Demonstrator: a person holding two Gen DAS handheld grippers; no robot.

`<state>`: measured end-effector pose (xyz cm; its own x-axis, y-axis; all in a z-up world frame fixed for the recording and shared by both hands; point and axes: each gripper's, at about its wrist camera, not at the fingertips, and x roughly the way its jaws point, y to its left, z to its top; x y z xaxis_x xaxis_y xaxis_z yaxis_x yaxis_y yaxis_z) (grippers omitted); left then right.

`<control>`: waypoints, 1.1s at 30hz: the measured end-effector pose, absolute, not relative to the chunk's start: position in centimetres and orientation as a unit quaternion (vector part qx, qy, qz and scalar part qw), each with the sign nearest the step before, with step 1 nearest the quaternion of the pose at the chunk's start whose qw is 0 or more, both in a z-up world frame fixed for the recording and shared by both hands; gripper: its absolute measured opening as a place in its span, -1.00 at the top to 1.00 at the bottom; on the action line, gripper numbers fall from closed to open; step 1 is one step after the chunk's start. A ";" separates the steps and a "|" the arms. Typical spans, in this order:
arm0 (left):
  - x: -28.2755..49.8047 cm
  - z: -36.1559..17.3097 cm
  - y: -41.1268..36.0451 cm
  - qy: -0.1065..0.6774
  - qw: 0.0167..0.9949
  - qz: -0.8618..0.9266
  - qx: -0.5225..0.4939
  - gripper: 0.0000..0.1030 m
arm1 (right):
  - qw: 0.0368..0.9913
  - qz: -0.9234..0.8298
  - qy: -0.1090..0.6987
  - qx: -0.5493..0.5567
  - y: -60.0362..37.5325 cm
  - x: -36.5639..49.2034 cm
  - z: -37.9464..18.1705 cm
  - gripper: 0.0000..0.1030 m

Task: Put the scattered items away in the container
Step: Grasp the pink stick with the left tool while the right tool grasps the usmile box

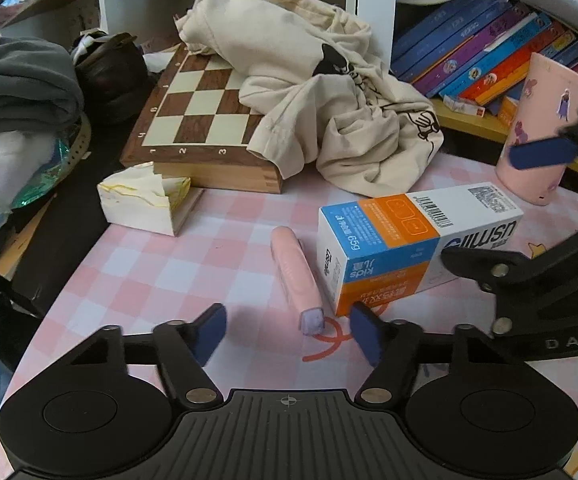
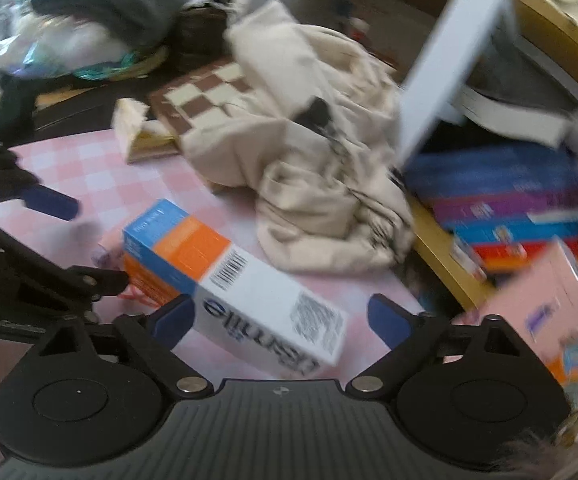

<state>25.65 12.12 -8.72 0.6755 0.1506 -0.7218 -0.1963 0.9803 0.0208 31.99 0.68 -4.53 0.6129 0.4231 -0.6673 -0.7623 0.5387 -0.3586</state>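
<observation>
A: Left claw (image 1: 287,330) is apart, nothing clamped, with the end of the pink tube (image 1: 296,278) just ahead of it.

B: Right claw (image 2: 279,322) is wide apart too, straddling the toothpaste box (image 2: 233,280) without squeezing it. The tube lies touching the box on the checked counter (image 1: 149,264); the pink cup (image 1: 537,132) stands behind the box.

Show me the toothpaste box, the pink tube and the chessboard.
toothpaste box (image 1: 393,224), left wrist view, orange top panel.
pink tube (image 1: 295,272), left wrist view, middle of its body.
chessboard (image 1: 197,108), left wrist view, bare squares.
</observation>
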 end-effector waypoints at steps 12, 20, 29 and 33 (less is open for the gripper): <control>26.9 -9.2 12.3 0.391 0.916 0.084 -0.022 0.11 | 0.812 0.379 0.262 -0.358 1.7 32.9 -5.6 -0.11; 27.0 -9.0 12.0 0.392 0.917 0.073 -0.021 0.66 | 0.815 0.375 0.285 -0.336 0.4 33.3 -4.5 0.17; 26.1 -8.8 12.3 0.396 0.915 0.073 -0.036 0.74 | 0.740 0.453 0.270 -0.418 3.1 36.3 -4.7 -0.13; 24.8 -8.8 12.0 0.396 0.915 0.071 -0.041 0.74 | 0.743 0.444 0.300 -0.400 4.0 37.7 -4.7 -0.09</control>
